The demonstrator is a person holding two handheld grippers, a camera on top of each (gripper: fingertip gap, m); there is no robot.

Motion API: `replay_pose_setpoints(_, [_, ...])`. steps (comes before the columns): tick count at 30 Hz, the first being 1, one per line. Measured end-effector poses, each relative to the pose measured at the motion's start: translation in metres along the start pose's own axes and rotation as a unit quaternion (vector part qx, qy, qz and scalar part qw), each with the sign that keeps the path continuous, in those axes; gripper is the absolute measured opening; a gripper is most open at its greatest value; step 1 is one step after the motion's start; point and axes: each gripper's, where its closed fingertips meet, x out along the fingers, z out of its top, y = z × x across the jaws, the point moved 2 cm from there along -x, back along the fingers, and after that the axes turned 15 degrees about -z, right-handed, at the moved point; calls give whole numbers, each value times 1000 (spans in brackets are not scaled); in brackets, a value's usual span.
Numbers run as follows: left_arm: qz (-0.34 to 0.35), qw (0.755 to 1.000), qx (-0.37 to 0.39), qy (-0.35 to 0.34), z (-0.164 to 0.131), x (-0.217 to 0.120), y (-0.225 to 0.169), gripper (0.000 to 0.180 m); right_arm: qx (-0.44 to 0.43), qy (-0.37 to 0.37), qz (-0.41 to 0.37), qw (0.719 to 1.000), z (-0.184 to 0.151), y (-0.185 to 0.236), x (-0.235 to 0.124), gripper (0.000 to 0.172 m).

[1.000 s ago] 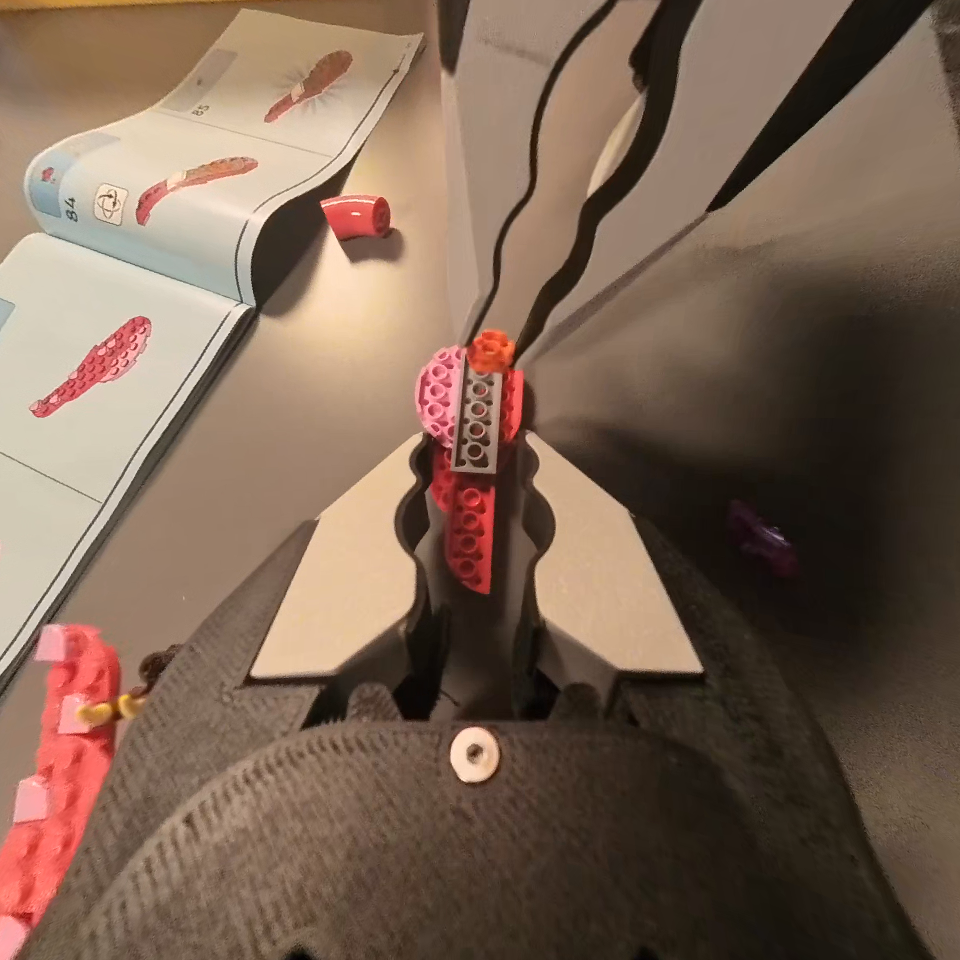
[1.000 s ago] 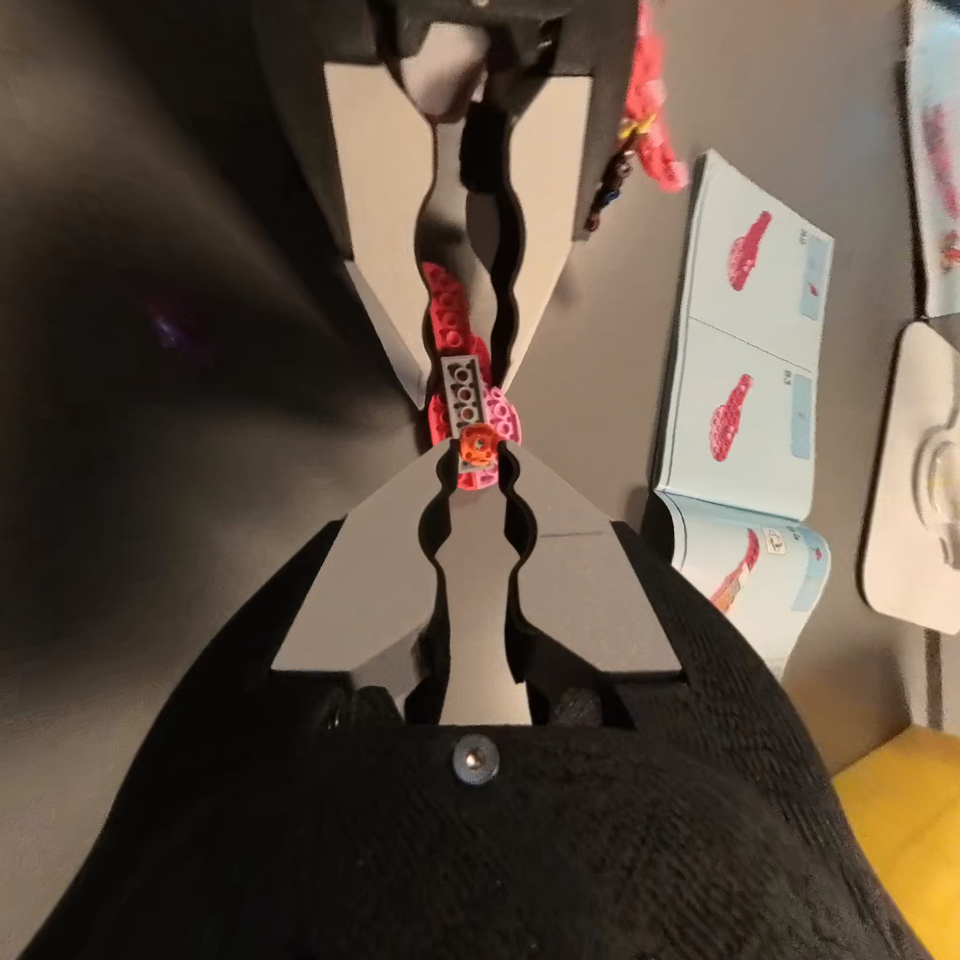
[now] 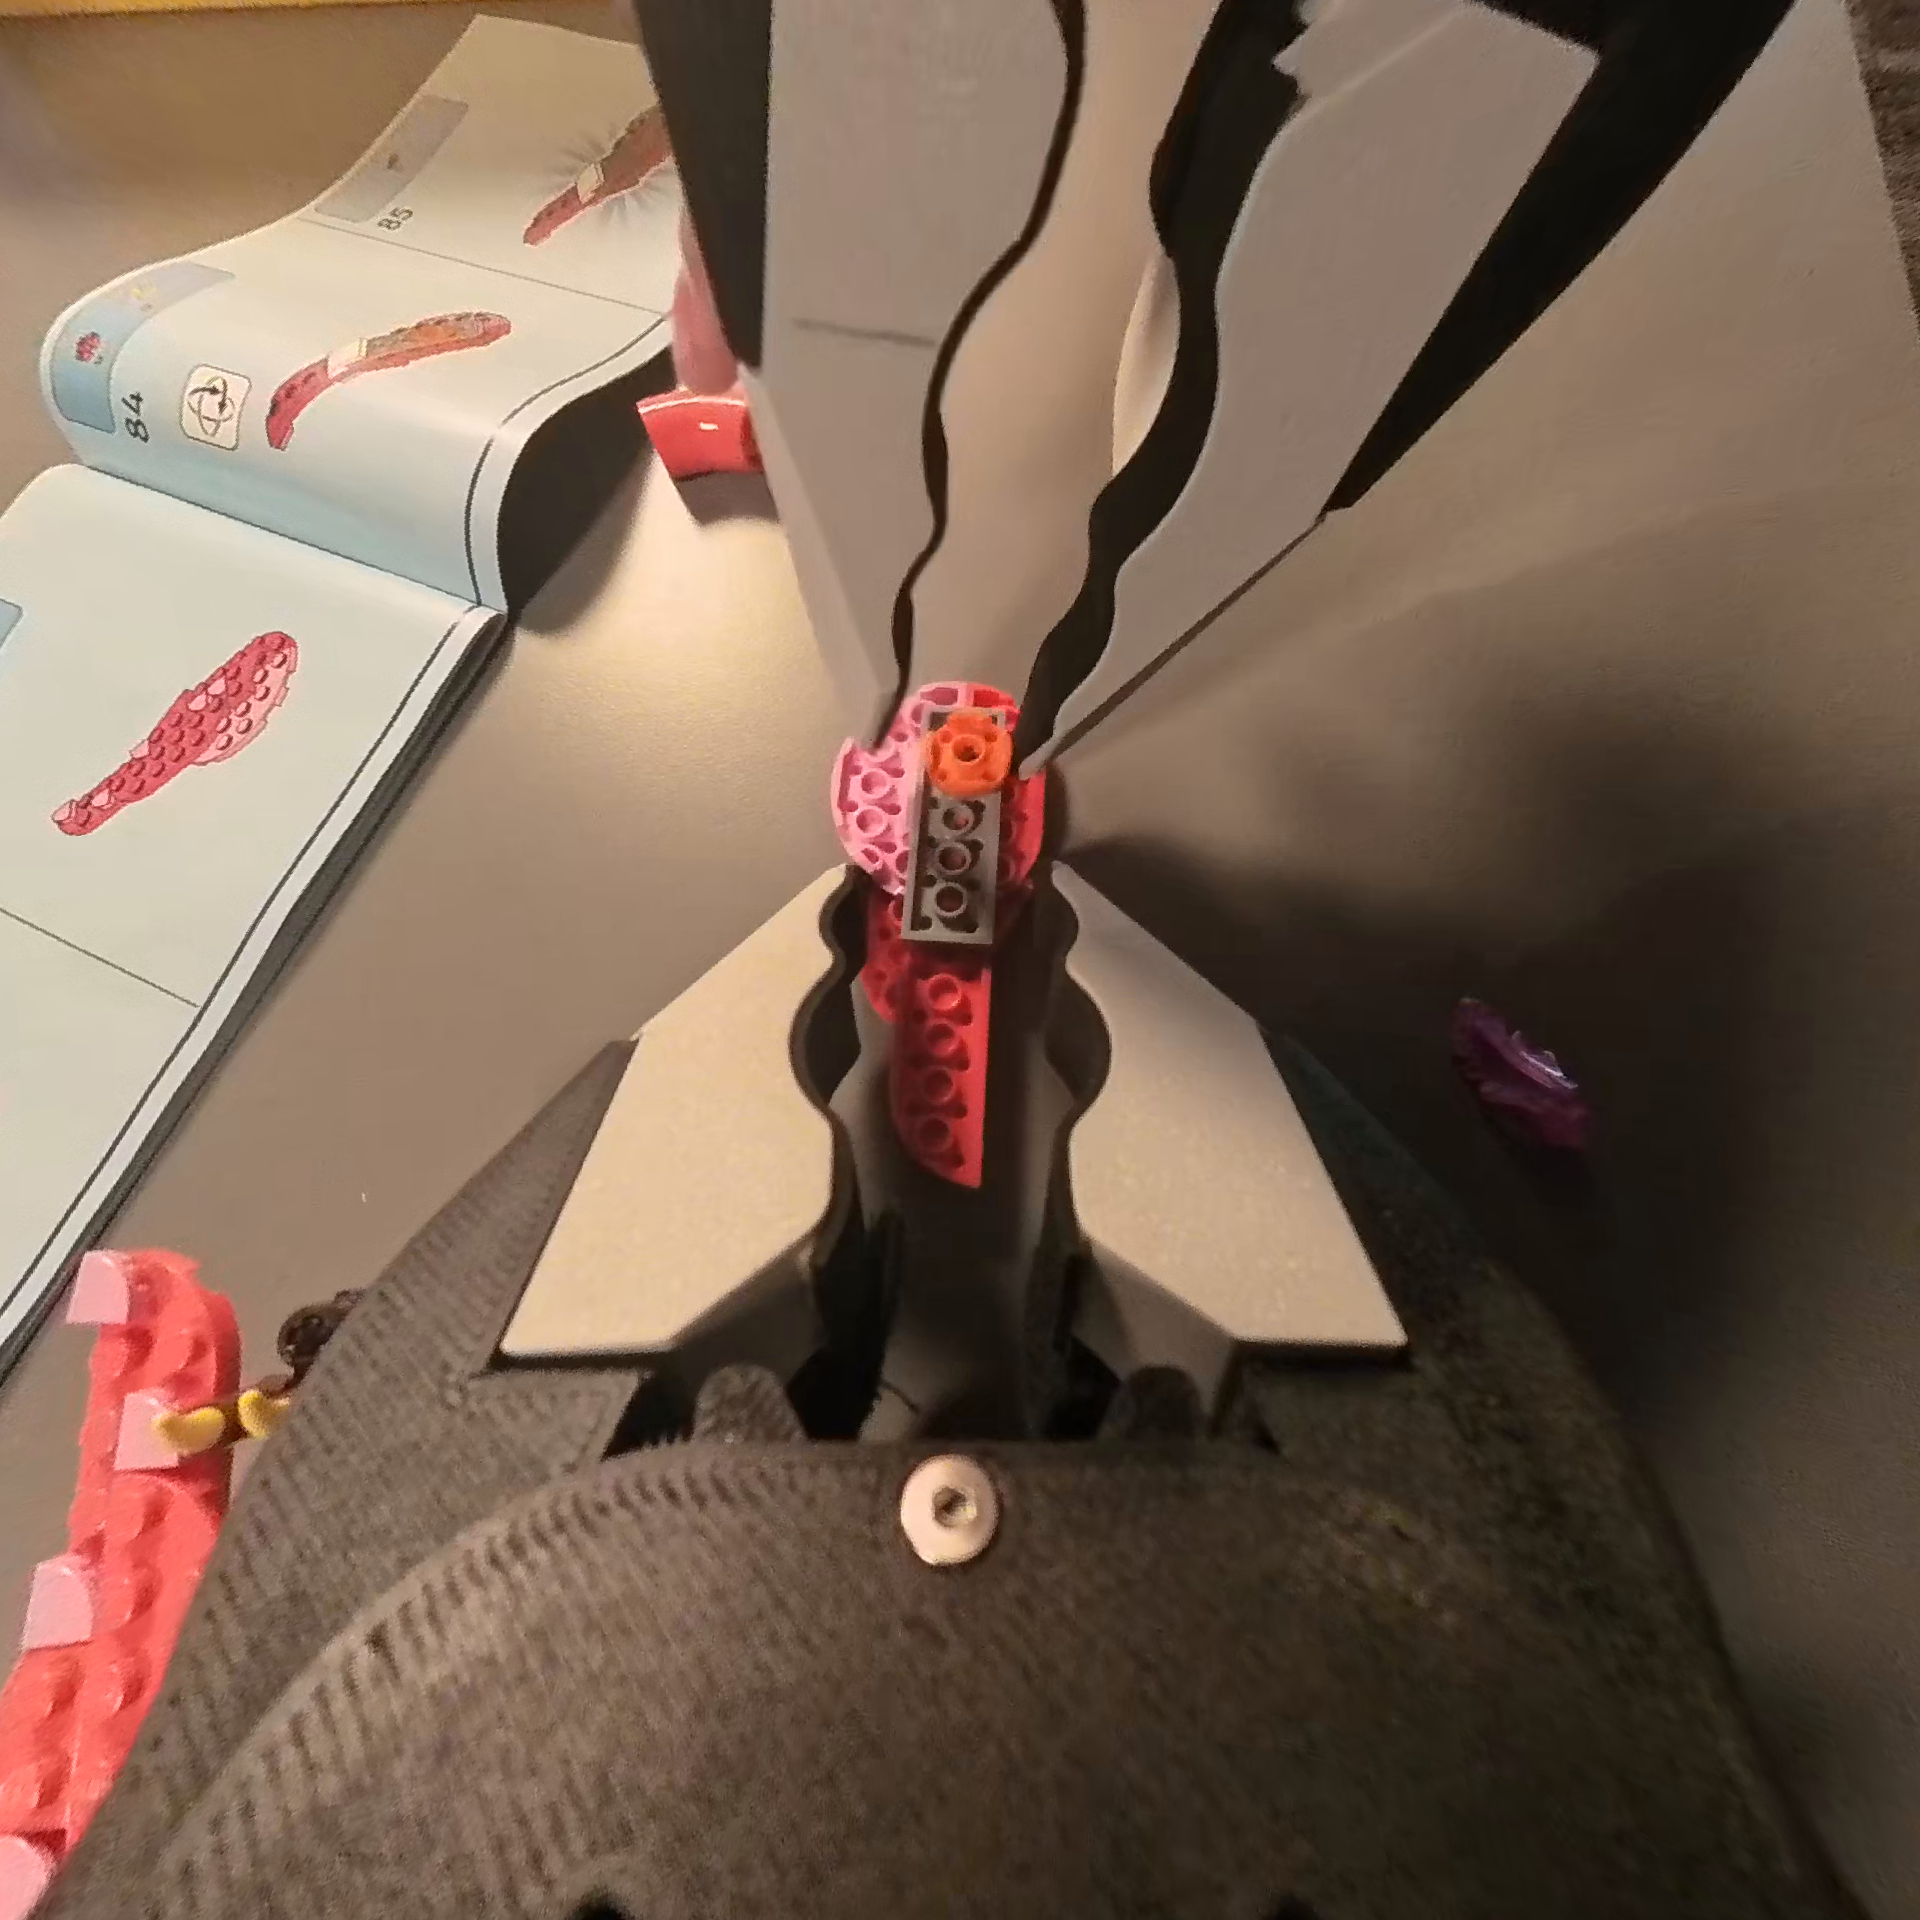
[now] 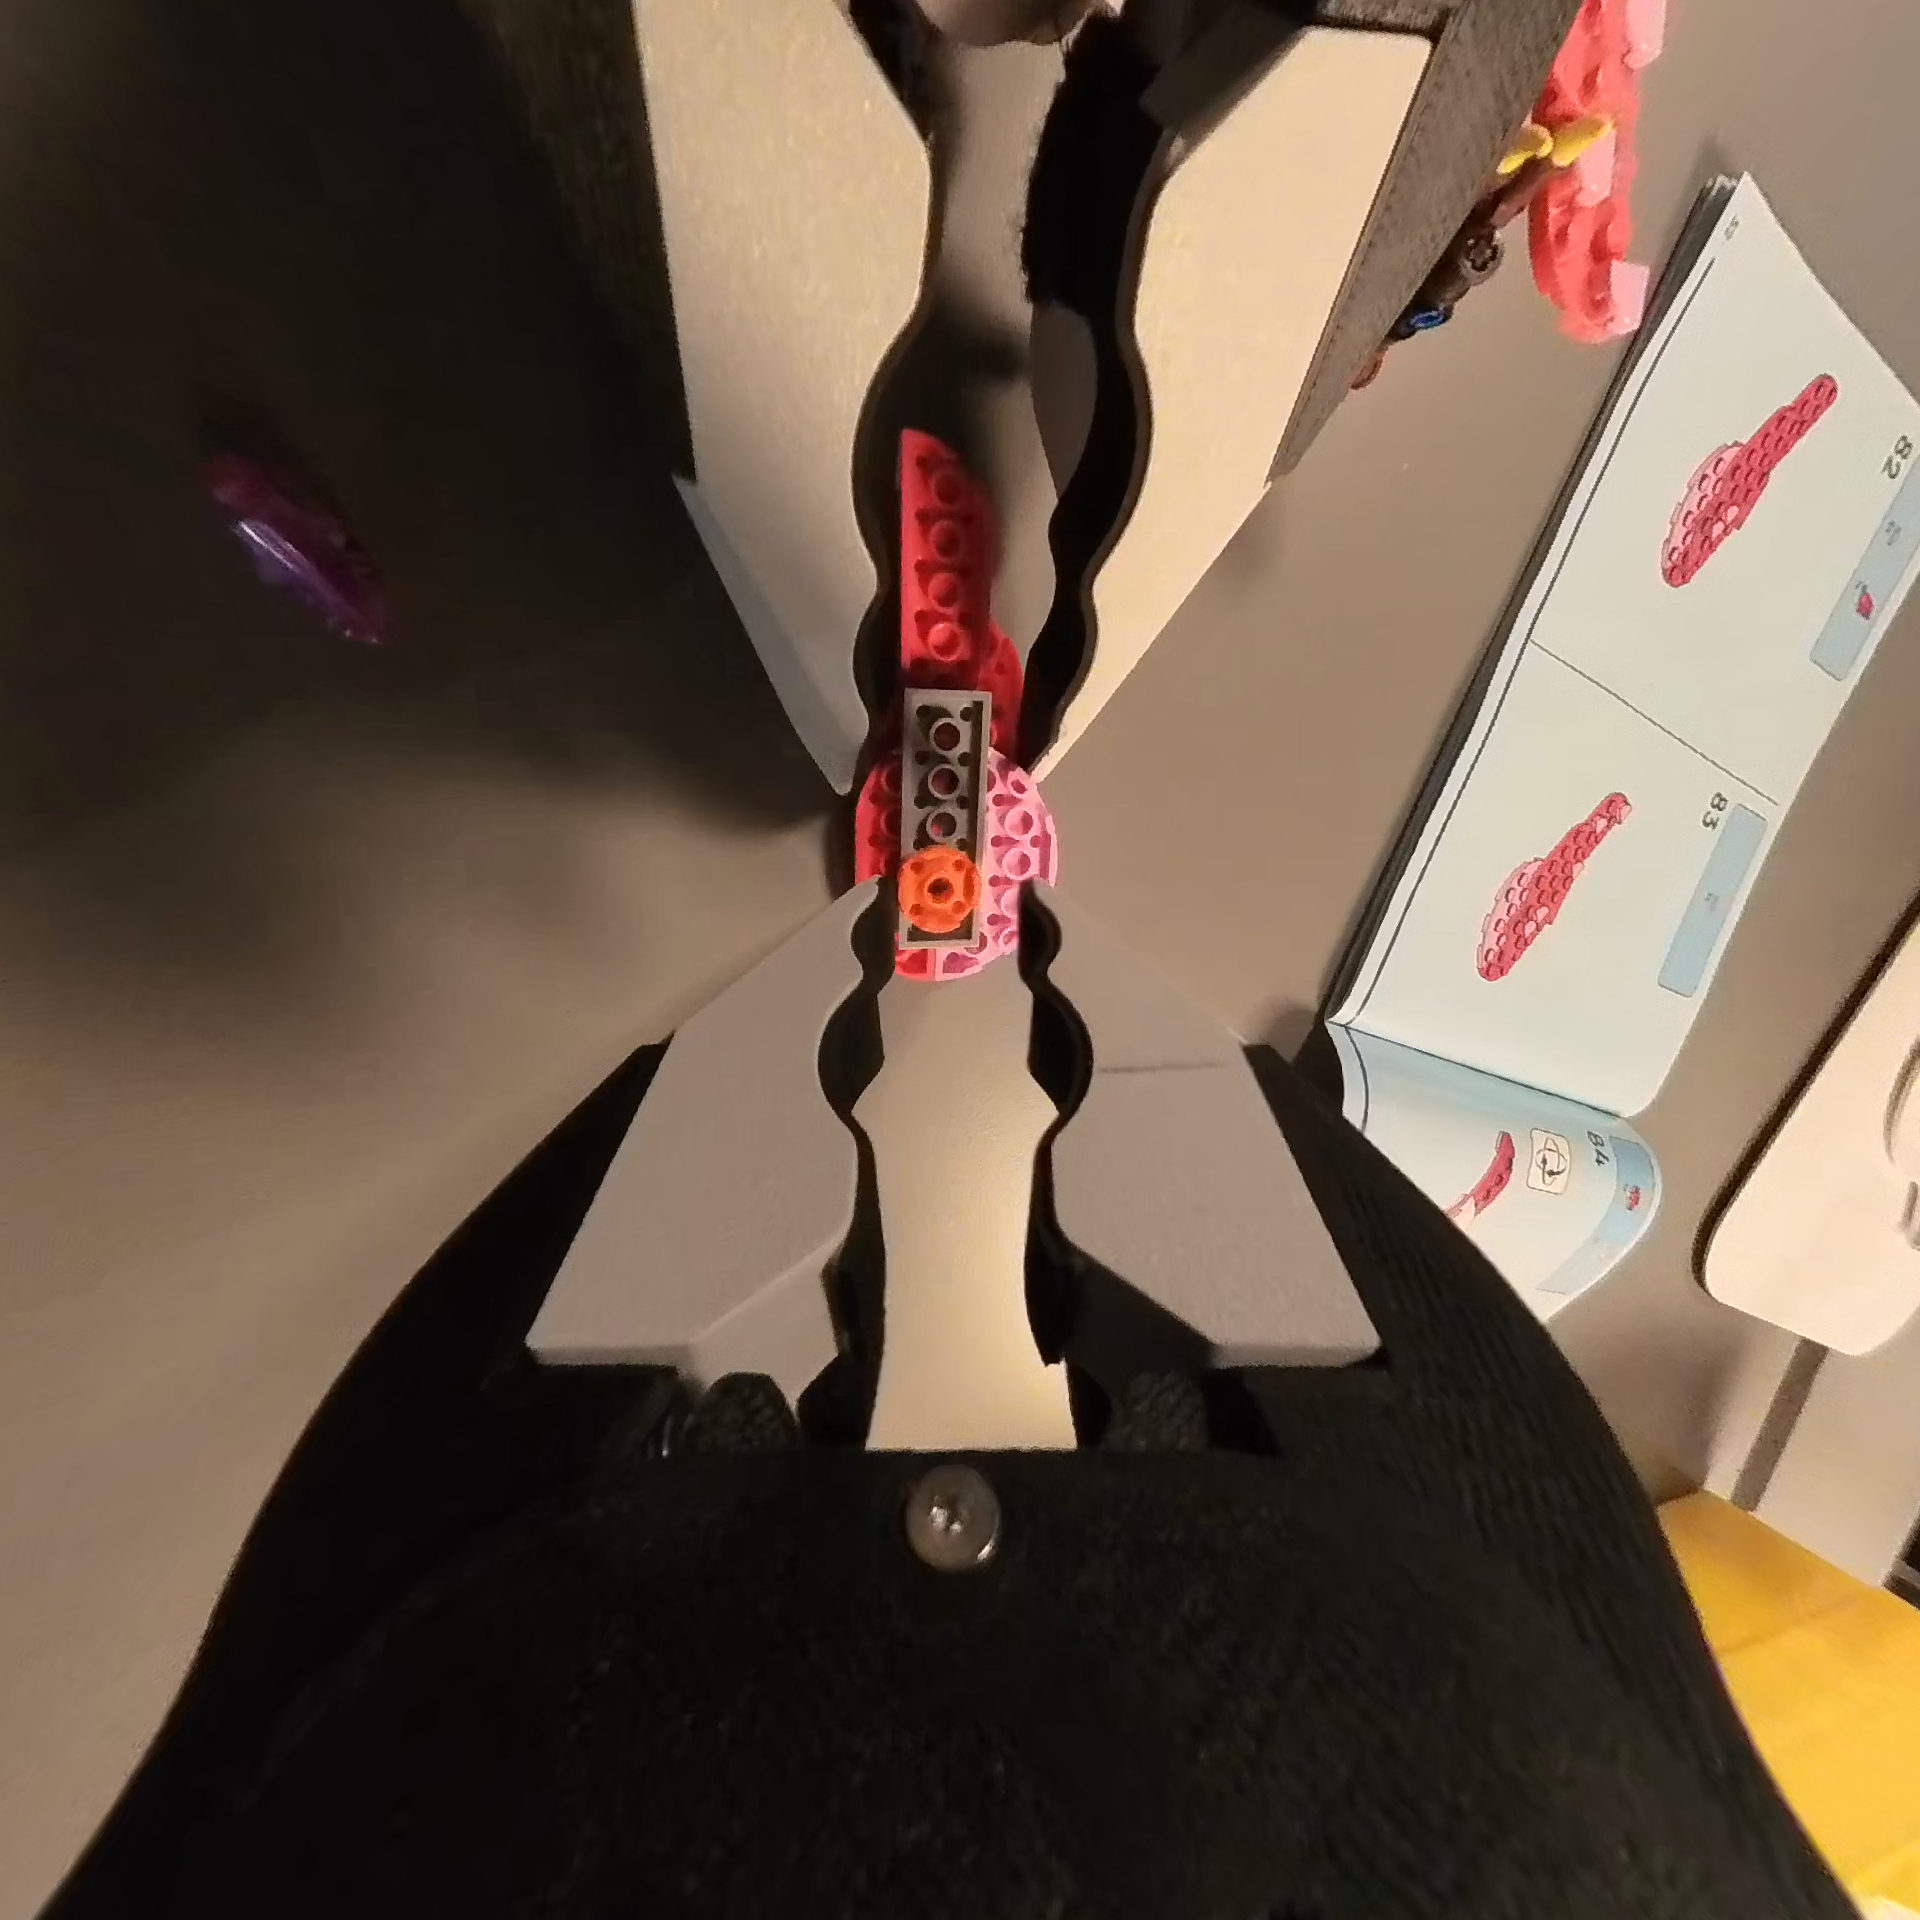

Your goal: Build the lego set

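Matte tabletop: left claw grips studded brick assembly; right claw seemingly open.

From my left wrist cam, the brick assembly sits between my left gripper fingers, with my right gripper coming in from the far side, tips either side of the round stud piece on top. The instruction booklet lies open toward the table's left edge, and a bigger brick build sits nearer me on the left. A small loose piece lies off right.
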Motion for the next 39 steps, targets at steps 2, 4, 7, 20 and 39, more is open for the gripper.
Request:
replay_pose_setpoints(2, [0,1000,0,0,0,0,0,31,7,2,-2,1000,0,-1,0,23])
replay_pose_setpoints(4, [0,1000,0,0,0,0,0,31,14,2,0,1000,0,-1,1,24])
replay_pose_setpoints(7, [-1,1000,-1,0,0,0,0,31,18,3,0,1000,-1,-1,1,25])
replay_pose_setpoints(20, [-2,1000,-2,0,-1,0,1,31,41,-7,-19,999,1,-5,1,29])
replay_pose_setpoints(39, [-4,1000,-7,-2,0,0,-2,30,140,-66,-205,966,-20,25,-38,45])
